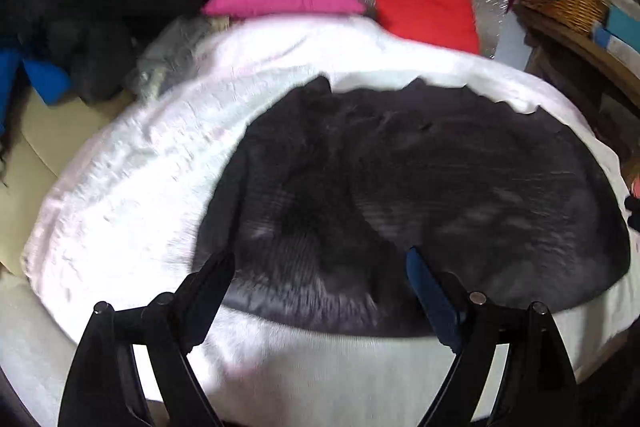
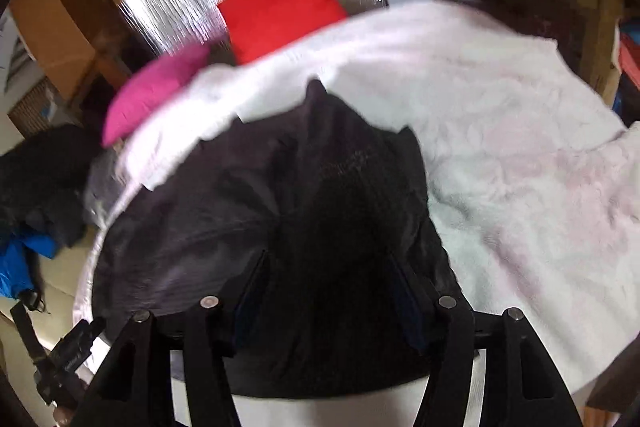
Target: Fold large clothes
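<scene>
Black fingers of my left tool [image 1: 320, 259] stand wide apart, gripping nothing, above the near edge of the dark, thin, crumpled garment [image 1: 420, 179] lying on the white fluffy bedspread [image 1: 132, 187]. My right tool [image 2: 326, 267] stands half open over that garment [image 2: 224, 195]; whether it grips cloth I cannot tell.

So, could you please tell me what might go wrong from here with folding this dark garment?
1. The black garment lies rumpled on the white fleece blanket; folding now could trap creases.
2. The left tool is open above it, so closing low might pinch the blanket too.
3. The right tool sits over a bunched hump and may catch several layers.
</scene>
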Available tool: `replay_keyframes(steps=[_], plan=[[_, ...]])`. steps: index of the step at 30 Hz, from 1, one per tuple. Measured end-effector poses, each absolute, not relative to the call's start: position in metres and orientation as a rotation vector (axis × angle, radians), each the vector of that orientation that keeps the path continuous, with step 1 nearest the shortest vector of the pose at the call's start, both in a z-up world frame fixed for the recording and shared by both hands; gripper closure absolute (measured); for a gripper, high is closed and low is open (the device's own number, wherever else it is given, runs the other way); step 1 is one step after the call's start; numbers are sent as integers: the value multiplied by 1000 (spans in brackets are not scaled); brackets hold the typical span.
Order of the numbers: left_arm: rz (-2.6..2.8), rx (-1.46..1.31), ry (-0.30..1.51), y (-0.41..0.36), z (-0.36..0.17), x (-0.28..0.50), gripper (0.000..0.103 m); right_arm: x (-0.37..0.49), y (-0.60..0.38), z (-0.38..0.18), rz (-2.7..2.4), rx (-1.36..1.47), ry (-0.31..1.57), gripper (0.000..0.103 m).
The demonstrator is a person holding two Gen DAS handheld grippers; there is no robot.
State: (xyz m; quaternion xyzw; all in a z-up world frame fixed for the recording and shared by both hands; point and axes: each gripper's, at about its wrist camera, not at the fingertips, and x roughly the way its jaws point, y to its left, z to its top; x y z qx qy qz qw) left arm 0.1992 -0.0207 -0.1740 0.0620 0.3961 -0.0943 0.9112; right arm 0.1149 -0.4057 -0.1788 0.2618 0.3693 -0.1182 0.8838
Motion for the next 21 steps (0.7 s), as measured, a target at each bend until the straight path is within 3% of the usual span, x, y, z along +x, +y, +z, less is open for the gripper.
replay_keyframes(steps=[5,14,21], plan=[[-138,213,712,-27,-123,156,12,75,-371,-139,-278,459,642,34],[-176,63,551,-25,-27,78,6,-5,-316,-37,-296,322,480,26],[-87,65,463,-22,12,34,4,-60,-275,13,-303,255,388,24]])
